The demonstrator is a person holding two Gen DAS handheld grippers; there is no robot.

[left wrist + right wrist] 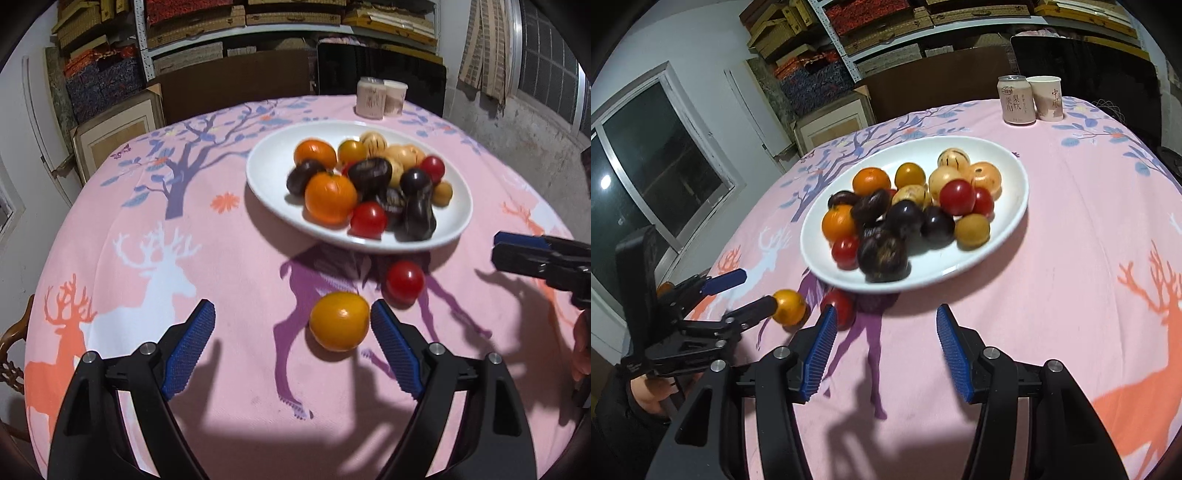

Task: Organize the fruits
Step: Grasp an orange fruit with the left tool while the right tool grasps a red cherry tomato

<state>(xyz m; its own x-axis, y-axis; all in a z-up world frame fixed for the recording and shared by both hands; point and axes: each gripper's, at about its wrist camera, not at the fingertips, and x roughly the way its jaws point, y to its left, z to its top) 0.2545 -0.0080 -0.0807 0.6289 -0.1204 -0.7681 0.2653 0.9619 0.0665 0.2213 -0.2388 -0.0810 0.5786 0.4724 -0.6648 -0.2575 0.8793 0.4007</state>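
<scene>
Chinese characters mark a drink can and a paper cup

The can (1016, 99) reads "梨饮"; its other print is unclear, and the cup (1048, 98) shows "中".

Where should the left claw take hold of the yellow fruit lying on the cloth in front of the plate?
Grip the yellow fruit across its widest middle, coming down from above and the near side. It is round and sits free on the cloth, so any pair of opposite sides works. The red tomato behind it probably blocks a far-side approach.
</scene>
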